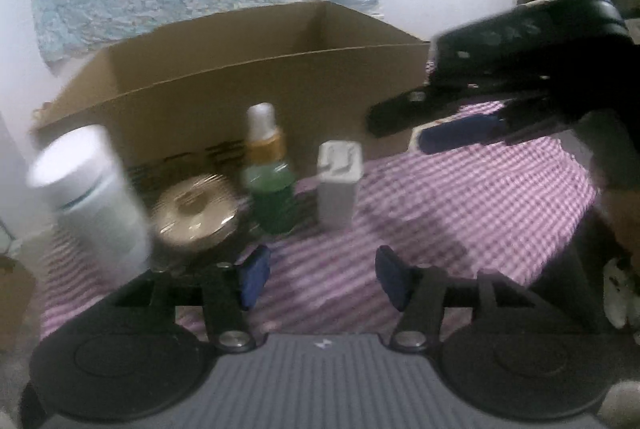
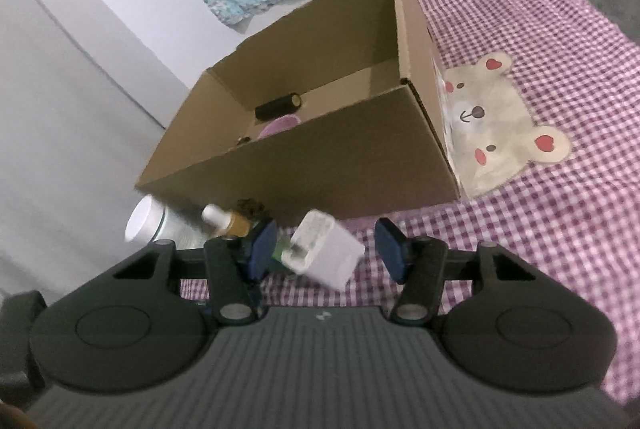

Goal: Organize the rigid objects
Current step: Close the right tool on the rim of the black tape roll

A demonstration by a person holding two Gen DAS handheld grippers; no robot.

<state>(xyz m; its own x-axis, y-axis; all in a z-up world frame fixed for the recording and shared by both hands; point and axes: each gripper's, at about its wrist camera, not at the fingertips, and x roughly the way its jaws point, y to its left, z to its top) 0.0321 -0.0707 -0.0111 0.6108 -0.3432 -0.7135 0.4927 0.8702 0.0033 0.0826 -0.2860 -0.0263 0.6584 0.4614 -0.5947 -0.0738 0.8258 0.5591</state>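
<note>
1. the white charger block [image 2: 326, 249] stood on the pink checked cloth [image 2: 540, 229] just in front of the cardboard box [image 2: 304, 165], and in the right wrist view it sat between the blue pads of the right gripper [image 2: 326, 251], nearer the left pad [image 2: 262, 249]; a gap showed beside the right pad [image 2: 390, 253], so the jaws were apart and not yet pressing on it.
2. a good grasp, judging from this, called for centring the block between the pads first, then closing on its flat sides, low enough that it would not tip.
3. just to its left stood the green bottle [image 1: 272, 189] with a gold collar and white cap, close enough that the left pad could knock it; the approach wanted to stay clear of it.
4. further left lay the round tin [image 1: 196, 217] and the white jar [image 1: 92, 197], all in a row along the box's front wall.
5. the left gripper [image 1: 320, 277] hovered over bare cloth with its jaws apart and nothing between them; the left view was blurred, so finer detail could not be told.
6. inside the box a dark cylinder [image 2: 278, 107] and a purple thing [image 2: 280, 127] already lay, so the block probably belonged there; lifting it above the front wall before moving it over looked wise.
</note>
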